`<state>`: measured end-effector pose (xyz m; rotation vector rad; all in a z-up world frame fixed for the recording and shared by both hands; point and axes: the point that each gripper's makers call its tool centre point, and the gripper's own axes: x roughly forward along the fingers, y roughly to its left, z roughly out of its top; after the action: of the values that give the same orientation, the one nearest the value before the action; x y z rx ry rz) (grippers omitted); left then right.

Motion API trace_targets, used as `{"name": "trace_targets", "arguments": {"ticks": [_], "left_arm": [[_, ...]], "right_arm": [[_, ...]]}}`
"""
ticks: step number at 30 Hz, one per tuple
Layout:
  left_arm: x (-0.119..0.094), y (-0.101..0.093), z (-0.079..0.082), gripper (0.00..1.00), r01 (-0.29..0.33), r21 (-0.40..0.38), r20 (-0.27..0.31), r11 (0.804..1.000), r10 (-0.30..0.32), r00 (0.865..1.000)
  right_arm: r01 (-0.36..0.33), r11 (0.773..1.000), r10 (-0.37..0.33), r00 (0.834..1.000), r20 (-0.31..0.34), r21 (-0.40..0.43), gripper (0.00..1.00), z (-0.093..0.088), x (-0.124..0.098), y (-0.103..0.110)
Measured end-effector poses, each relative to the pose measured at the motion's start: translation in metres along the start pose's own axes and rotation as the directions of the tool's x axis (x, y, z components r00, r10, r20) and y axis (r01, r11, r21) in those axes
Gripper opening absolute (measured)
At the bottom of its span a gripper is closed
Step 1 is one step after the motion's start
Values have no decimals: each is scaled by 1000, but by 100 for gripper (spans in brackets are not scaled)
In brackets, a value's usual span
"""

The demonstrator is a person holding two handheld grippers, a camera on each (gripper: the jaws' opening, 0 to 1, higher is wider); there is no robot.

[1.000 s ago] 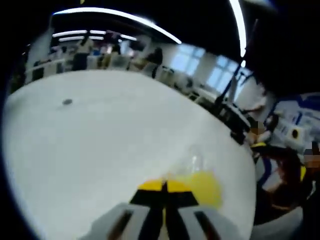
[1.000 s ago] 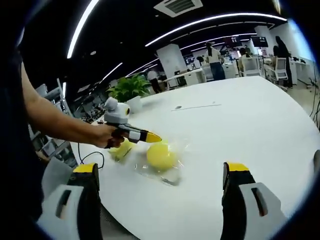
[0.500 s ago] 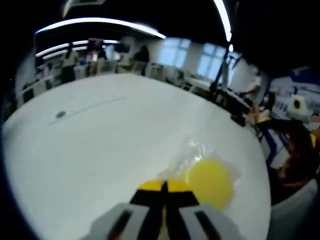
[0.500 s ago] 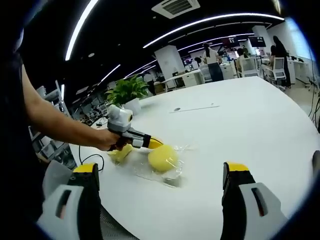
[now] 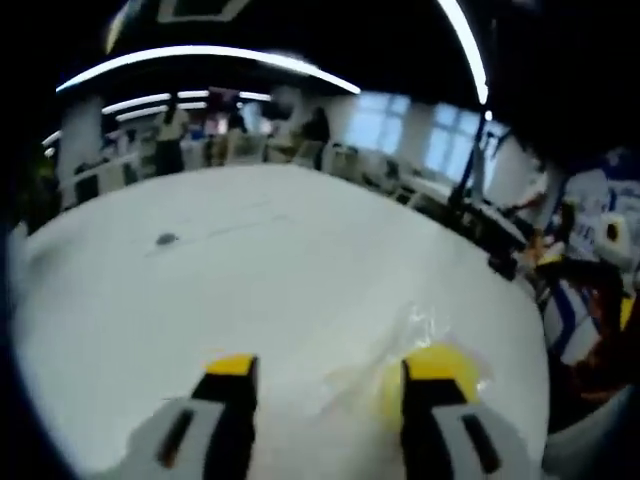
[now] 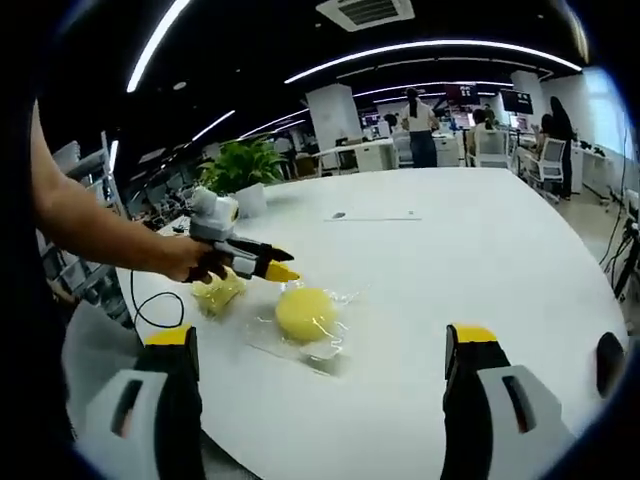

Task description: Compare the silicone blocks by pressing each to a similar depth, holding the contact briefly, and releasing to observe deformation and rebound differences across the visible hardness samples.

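Big white round tabletop [image 6: 520,250] takes up most of both views, with an open office behind it: desks, chairs, a few people standing way back, strip lights overhead. There's a potted plant [image 6: 243,165] near the tabletop's far left edge in the right gripper view.

The task stuff sits close to the near edge of the tabletop. A round yellow silicone block [image 6: 305,312] lies on a crinkly clear plastic bag [image 6: 330,348], and a second, paler yellow block [image 6: 217,292] sits just beside it toward the left edge, also looking wrapped in plastic. In the left gripper view the round one [image 5: 450,362] is mostly hidden behind that gripper's own right-hand finger, with the plastic [image 5: 425,325] sticking out around it.

The left gripper [image 6: 272,268], held in a person's hand [image 6: 190,260], points over the gap between the two blocks, tip just above the round one; can't tell if it's touching. In its own view the left gripper [image 5: 330,372] has its fingers spread well apart, nothing between them.

The right gripper [image 6: 325,345] hangs back near the edge, fingers wide open and empty, the round block showing between them.

A small dark spot [image 5: 165,239] and a thin line mark the tabletop further out.
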<state>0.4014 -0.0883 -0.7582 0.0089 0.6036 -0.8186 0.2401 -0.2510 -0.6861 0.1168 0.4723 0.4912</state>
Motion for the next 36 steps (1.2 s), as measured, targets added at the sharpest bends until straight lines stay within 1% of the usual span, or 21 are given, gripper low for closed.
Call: {"name": "trace_targets", "arguments": {"ticks": [2, 4, 5, 7, 9, 10, 11, 12, 13, 15, 17, 19, 21, 22, 24, 27, 28, 30, 32, 34, 36], "left_arm": [[-14, 2, 13, 83, -5, -25, 52, 1000, 6, 999], [-34, 3, 22, 87, -12, -12, 78, 1000, 13, 997], [-45, 7, 26, 90, -23, 17, 98, 1000, 22, 995], [-61, 11, 31, 92, -30, 49, 130, 998, 23, 991], [-81, 15, 30, 95, -17, 51, 125, 999, 10, 992], [-89, 18, 28, 99, -17, 54, 117, 998, 11, 993], [-93, 20, 27, 99, -19, 55, 114, 998, 12, 993], [-111, 26, 26, 100, -20, 63, 119, 998, 12, 993], [-120, 27, 25, 100, -14, 71, 128, 997, 5, 992], [-144, 36, 20, 100, -23, 83, 134, 996, 12, 991], [-168, 44, 13, 100, -32, 84, 142, 996, 20, 990], [-190, 55, 6, 100, -44, 44, 164, 998, 36, 986], [-213, 65, -4, 100, -54, 19, 167, 998, 51, 985], [-222, 69, -9, 100, -58, 12, 167, 998, 55, 984], [-244, 78, -22, 100, -72, 7, 167, 997, 70, 983], [-272, 91, -39, 100, -90, 13, 167, 996, 87, 982], [-284, 96, -45, 100, -92, -11, 169, 996, 92, 981], [-302, 103, -52, 100, -93, -53, 196, 994, 102, 975], [-313, 103, -59, 100, -69, -92, 205, 993, 86, 975], [-328, 108, -62, 100, -93, -91, 224, 992, 111, 968], [-336, 112, -66, 100, -104, -90, 224, 991, 122, 967]], "right_arm": [[3, 1000, -3, 1000, 11, 6, 96, 4, 2, 0], [-27, 998, 32, 995, 90, -53, 96, 20, 6, 7], [-11, 997, 17, 996, 85, -70, 96, 20, 7, 6], [-26, 998, 29, 999, 41, -62, 96, 15, 13, 11], [-22, 997, 25, 999, 48, -78, 96, 19, 15, 17], [-42, 996, 48, 997, 65, -83, 96, 26, 17, 26], [-44, 995, 49, 997, 65, -86, 96, 27, 18, 29], [-44, 993, 50, 997, 59, -107, 96, 30, 21, 39], [-45, 993, 51, 997, 56, -110, 96, 30, 22, 41], [-34, 994, 36, 999, 17, -105, 96, 28, 24, 50], [-14, 996, 18, 999, 46, -86, 96, 36, 23, 60], [17, 996, -12, 998, 56, -92, 96, 40, 20, 66], [54, 995, -51, 998, 44, -84, 96, 40, 20, 69], [60, 995, -56, 997, 51, -84, 96, 42, 20, 71], [74, 996, -72, 997, 27, -59, 96, 40, 21, 74], [102, 992, -101, 995, 9, -79, 97, 35, 24, 76], [105, 991, -106, 994, -1, -82, 97, 32, 24, 77], [103, 990, -102, 995, 9, -99, 97, 33, 22, 82], [96, 991, -99, 995, -30, -89, 97, 30, 22, 86], [103, 986, -109, 993, -39, -130, 97, 30, 19, 88], [104, 986, -109, 994, -31, -127, 97, 29, 15, 88]]}}
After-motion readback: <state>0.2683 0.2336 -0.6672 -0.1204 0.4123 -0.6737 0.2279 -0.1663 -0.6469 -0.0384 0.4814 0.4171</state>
